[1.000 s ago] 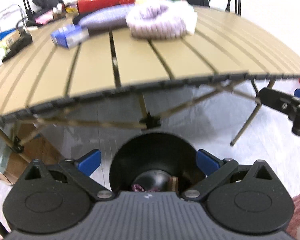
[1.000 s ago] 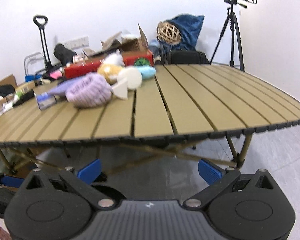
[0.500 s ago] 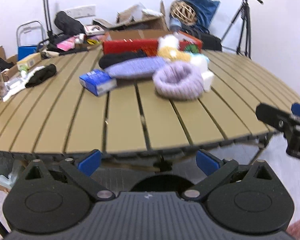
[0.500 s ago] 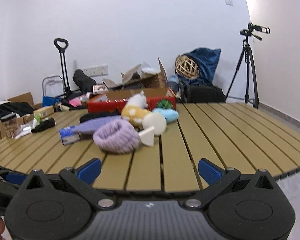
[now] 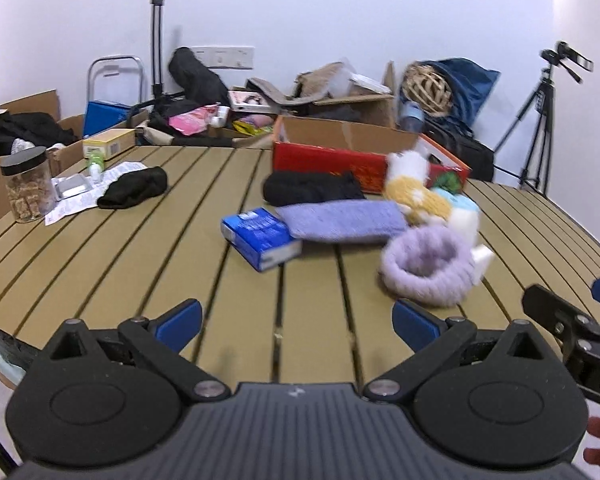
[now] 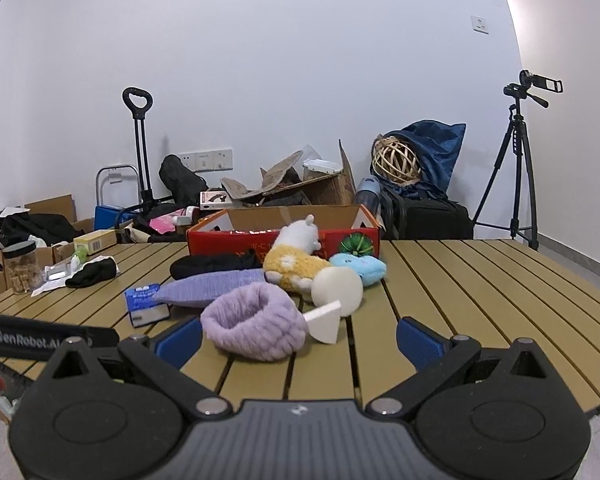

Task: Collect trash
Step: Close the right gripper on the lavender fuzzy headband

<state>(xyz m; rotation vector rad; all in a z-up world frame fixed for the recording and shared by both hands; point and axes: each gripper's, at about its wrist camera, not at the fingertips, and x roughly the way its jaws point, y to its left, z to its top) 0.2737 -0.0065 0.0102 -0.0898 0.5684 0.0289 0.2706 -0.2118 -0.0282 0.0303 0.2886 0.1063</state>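
Observation:
A slatted tan table (image 5: 148,248) holds a clutter of items. A blue box (image 5: 260,238) lies near the middle, also in the right wrist view (image 6: 145,304). A purple knitted ring (image 5: 428,266) (image 6: 256,326) lies by white foam pieces (image 6: 326,322). A crumpled paper sheet (image 5: 88,194) with a foil pack lies far left. My left gripper (image 5: 296,322) is open and empty above the near table edge. My right gripper (image 6: 298,338) is open and empty, just before the purple ring.
A purple cloth (image 5: 340,220), black cloths (image 5: 312,188), plush toys (image 6: 296,260) and a red carton (image 6: 280,230) lie mid-table. A jar (image 5: 26,184) stands far left. Boxes, a trolley (image 6: 138,152) and a tripod (image 6: 516,168) stand behind.
Both grippers have risen from below the table's edge to above its top. The views now look across the tabletop. A black bin seen under the left gripper is out of view.

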